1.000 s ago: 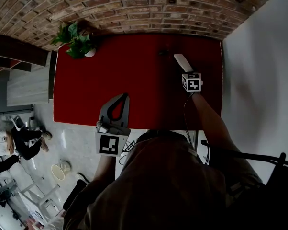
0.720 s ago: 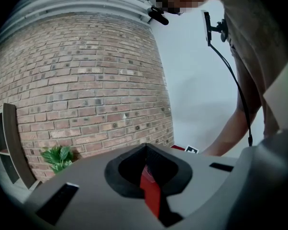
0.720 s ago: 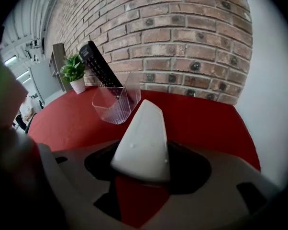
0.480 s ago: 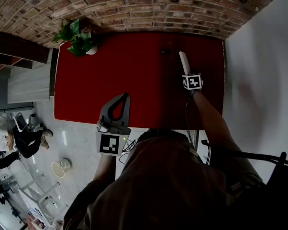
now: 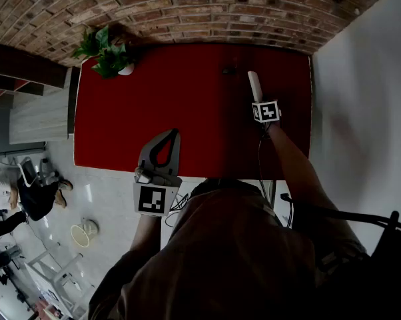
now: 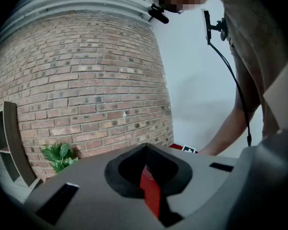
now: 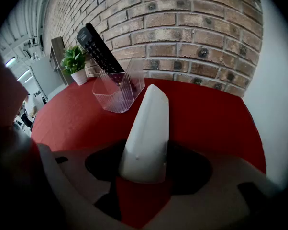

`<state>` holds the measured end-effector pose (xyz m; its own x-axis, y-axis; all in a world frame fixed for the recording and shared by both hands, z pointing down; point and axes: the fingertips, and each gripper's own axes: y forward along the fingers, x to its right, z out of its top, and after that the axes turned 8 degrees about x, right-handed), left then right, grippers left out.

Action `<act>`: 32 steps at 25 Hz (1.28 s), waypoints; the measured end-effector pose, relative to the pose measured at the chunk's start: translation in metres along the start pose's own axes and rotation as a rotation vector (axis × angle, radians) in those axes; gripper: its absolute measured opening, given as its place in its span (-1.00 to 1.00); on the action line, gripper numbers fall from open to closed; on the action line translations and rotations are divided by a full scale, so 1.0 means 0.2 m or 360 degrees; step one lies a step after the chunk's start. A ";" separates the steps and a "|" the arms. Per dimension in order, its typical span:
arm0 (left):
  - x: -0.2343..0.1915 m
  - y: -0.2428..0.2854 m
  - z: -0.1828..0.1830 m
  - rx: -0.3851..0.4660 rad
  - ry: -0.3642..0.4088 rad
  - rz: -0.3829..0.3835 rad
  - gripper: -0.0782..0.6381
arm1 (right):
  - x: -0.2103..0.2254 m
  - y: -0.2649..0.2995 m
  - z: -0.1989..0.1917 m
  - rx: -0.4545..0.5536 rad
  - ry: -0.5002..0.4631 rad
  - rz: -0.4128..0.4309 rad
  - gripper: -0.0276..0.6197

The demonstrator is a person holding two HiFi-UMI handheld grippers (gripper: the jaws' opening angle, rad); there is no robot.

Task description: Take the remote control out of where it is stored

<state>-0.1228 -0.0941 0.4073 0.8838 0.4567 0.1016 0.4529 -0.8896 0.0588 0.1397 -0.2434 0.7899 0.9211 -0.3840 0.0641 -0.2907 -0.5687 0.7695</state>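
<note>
A black remote (image 7: 97,47) stands tilted in a clear plastic holder (image 7: 119,90) near the brick wall at the back of the red table (image 5: 187,112). In the head view the holder (image 5: 230,70) is only a small dark shape. My right gripper (image 7: 146,163) is shut on a white remote (image 7: 146,133) that points towards the wall, to the right of the holder and short of it. In the head view the right gripper (image 5: 258,99) hovers over the table's back right with the white remote (image 5: 254,85). My left gripper (image 5: 170,134) is shut and empty at the front edge; the left gripper view shows the left gripper (image 6: 145,150) tilted up.
A potted plant (image 5: 107,55) stands at the table's back left corner. A brick wall runs along the back and a white wall (image 5: 360,99) along the right side. Shelving (image 5: 27,72) stands left of the table.
My right gripper has shifted slightly, and the white remote in it has swung from pointing back-left to pointing more straight at the wall. The left gripper has not moved.
</note>
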 end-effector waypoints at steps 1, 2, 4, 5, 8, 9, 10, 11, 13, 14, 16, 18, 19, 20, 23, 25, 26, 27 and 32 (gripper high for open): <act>0.00 0.00 0.00 0.0003 -0.0001 -0.0001 -0.75 | 0.00 0.00 0.00 -0.0001 0.0006 0.0009 -0.07; 0.00 0.01 0.00 0.0005 -0.0001 -0.0001 -0.75 | -0.01 0.00 0.00 -0.0002 0.0006 0.0015 -0.07; 0.01 0.00 0.01 0.0007 0.0002 -0.0002 -0.75 | -0.01 0.00 0.00 -0.0004 0.0000 0.0014 -0.07; 0.01 0.00 0.01 0.0007 0.0005 -0.0002 -0.75 | -0.01 0.00 0.00 -0.0005 -0.0002 0.0012 -0.07; 0.01 -0.01 0.01 0.0005 0.0010 0.0001 -0.75 | -0.01 -0.01 0.00 -0.0005 0.0006 0.0015 -0.06; 0.00 -0.02 0.01 0.0005 0.0013 0.0002 -0.75 | -0.01 -0.01 0.00 -0.0006 0.0010 0.0016 -0.06; 0.00 -0.02 0.01 0.0005 0.0015 0.0003 -0.75 | -0.02 -0.01 0.00 -0.0008 0.0015 0.0020 -0.06; 0.00 -0.02 0.01 0.0004 0.0016 0.0004 -0.75 | -0.02 -0.01 0.00 -0.0010 0.0021 0.0025 -0.06; 0.01 -0.03 0.01 0.0003 0.0014 0.0008 -0.75 | -0.03 -0.02 -0.01 -0.0010 0.0023 0.0037 -0.06; 0.01 -0.03 0.01 0.0002 0.0014 0.0008 -0.75 | -0.03 -0.02 -0.01 -0.0005 0.0020 0.0037 -0.06; 0.02 -0.03 0.01 0.0000 0.0016 0.0004 -0.75 | -0.01 -0.02 0.00 0.0018 0.0028 0.0030 -0.06; 0.02 -0.04 0.01 -0.0003 0.0017 0.0002 -0.75 | -0.01 -0.03 0.01 0.0039 0.0044 0.0027 -0.04; 0.02 -0.04 0.01 -0.0003 0.0018 0.0001 -0.75 | -0.01 -0.03 0.02 0.0042 0.0038 0.0028 -0.04; 0.02 -0.04 0.00 -0.0002 0.0021 0.0000 -0.75 | -0.01 -0.03 0.02 0.0041 0.0024 0.0033 -0.04; 0.02 -0.04 0.01 -0.0004 0.0024 -0.0004 -0.75 | -0.02 -0.05 0.02 0.0020 -0.0010 0.0053 -0.04; 0.03 -0.04 0.01 0.0000 0.0026 -0.0009 -0.75 | -0.02 -0.05 0.02 0.0010 -0.0019 0.0055 -0.04; 0.03 -0.04 0.01 0.0001 0.0029 -0.0011 -0.75 | -0.02 -0.05 0.02 0.0011 -0.0022 0.0056 -0.04; 0.04 -0.04 0.01 0.0004 0.0029 -0.0011 -0.75 | -0.02 -0.04 0.01 0.0010 -0.0021 0.0055 -0.04; 0.05 -0.05 0.01 0.0003 0.0035 -0.0035 -0.75 | -0.03 -0.05 -0.01 0.0008 -0.0023 0.0058 -0.05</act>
<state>-0.1172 -0.0810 0.4050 0.8710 0.4760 0.1219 0.4723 -0.8794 0.0591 0.1382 -0.2347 0.7840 0.9061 -0.4149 0.0827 -0.3250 -0.5576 0.7638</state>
